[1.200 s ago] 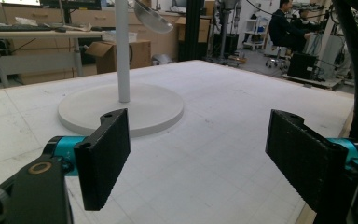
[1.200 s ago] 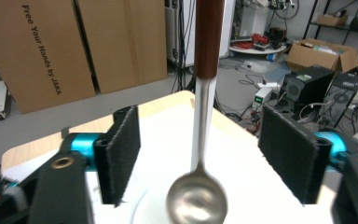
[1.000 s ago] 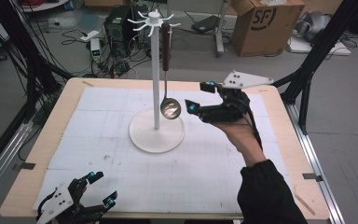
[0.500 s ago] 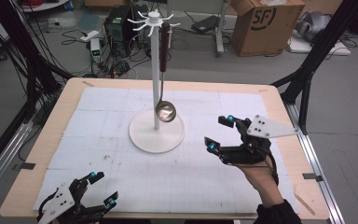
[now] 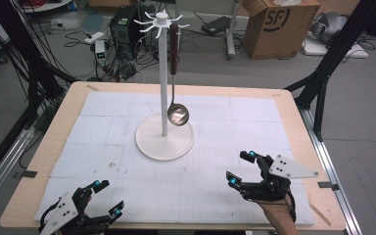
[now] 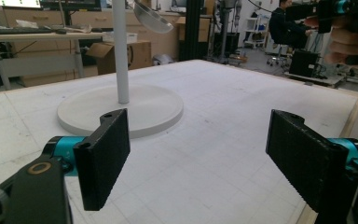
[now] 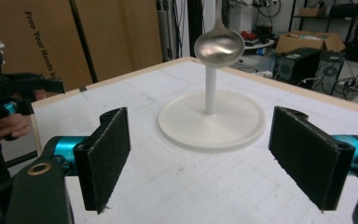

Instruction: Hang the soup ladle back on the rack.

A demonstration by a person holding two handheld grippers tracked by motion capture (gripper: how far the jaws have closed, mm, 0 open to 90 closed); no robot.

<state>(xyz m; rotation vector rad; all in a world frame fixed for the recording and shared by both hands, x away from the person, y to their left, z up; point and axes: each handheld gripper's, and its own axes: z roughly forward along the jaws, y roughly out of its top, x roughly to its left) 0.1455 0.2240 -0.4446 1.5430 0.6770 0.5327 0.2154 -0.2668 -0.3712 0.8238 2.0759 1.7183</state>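
While the ladle (image 5: 178,114) hangs from the stand (image 5: 164,132), both claws, left (image 5: 104,200) and right (image 5: 241,168), rest released, empty.

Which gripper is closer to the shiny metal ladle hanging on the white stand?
The right gripper is somewhat closer: it sits near the table's front right, below the shiny metal ladle. The left gripper rests at the front left corner, farther away. Both are open.

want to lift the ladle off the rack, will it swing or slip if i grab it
The ladle hangs freely from a hook on the rack, so it would probably swing if nudged. Its shiny metal bowl looks slippery; the dark handle likely grips better.
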